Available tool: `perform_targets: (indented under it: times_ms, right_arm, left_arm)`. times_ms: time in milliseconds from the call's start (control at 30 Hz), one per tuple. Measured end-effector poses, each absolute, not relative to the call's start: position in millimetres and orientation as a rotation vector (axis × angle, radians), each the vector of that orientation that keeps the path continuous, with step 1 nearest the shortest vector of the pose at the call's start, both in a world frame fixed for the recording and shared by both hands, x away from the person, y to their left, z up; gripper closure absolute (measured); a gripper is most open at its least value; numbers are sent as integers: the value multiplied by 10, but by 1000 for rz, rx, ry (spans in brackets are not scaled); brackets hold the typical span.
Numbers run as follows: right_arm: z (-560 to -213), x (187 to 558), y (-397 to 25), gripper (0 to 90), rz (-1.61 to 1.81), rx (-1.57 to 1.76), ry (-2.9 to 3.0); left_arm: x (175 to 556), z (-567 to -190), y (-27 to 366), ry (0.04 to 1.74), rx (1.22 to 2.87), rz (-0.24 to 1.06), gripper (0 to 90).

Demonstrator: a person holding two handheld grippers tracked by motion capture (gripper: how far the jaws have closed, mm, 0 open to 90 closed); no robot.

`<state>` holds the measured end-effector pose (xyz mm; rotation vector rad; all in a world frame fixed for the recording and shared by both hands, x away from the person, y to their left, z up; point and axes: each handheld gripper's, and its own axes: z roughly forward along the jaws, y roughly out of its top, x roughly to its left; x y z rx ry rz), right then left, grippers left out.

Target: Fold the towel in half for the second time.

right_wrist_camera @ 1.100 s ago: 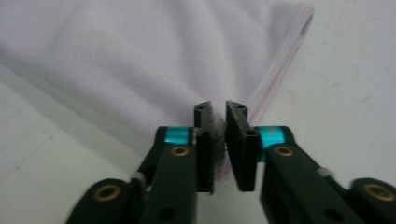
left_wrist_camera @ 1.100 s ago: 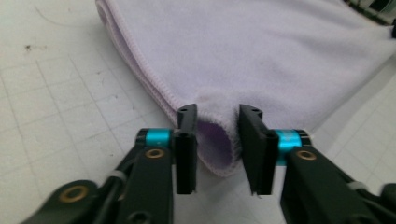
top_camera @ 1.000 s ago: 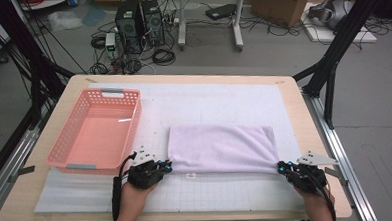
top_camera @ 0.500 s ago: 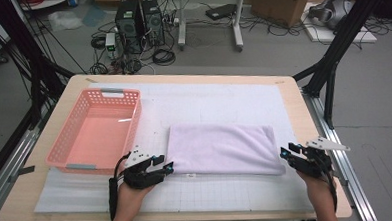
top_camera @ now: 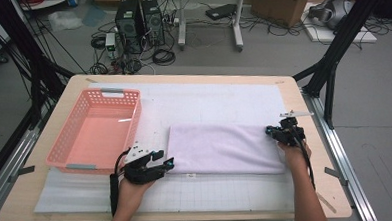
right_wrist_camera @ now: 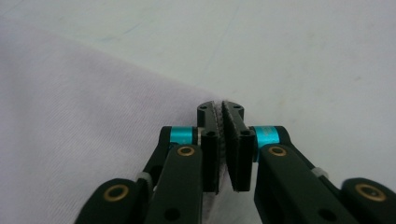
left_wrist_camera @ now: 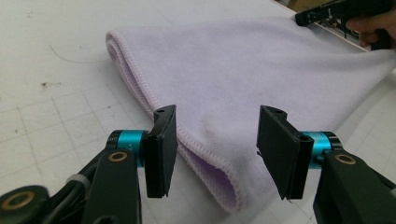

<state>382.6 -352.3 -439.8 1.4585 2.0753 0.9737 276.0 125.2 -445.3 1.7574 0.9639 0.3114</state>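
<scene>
Lilac fleece towel (top_camera: 225, 148) folded flat mid-table on white mat (top_camera: 208, 100), long fold edge near, ready for another fold. Pink basket (top_camera: 96, 131) parked left, likely the drop-off. Left gripper (left_wrist_camera: 212, 147) at near-left corner, jaws apart either side of the hemmed fold, not gripping. Right gripper (right_wrist_camera: 223, 140) at right edge, jaws pressed together on the towel's corner, probably to lift it.
</scene>
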Motion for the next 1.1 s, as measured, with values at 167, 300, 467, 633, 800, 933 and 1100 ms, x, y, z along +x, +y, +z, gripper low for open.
perform_targets:
  times_ms: [167,300,467,633,800,933,1100]
  right_arm:
    - [-4449,3853,-3463,795,915,1475,1899]
    - [-4350,3756,-3475,710,942,1461,1844]
    - [-4190,3429,-3583,672,1082,1389,1902]
    - [-4247,3030,-3583,725,1140,1312,2028]
    - [-4413,2703,-3520,765,1088,1269,2137]
    - [-4485,2589,-3572,793,1042,1243,2155]
    - [-4464,2513,-3577,790,957,1210,2140]
  left_arm:
    - [2749,-4463,1262,977,1755,316,463]
    - [2750,-4461,1270,983,1756,311,454]
    - [2765,-4469,1245,994,1755,303,454]
    - [2777,-4465,1209,989,1755,290,454]
    - [2769,-4448,1153,944,1766,272,503]
    - [2757,-4454,1048,872,1816,272,649]
    - [2779,-4509,959,924,1916,261,639]
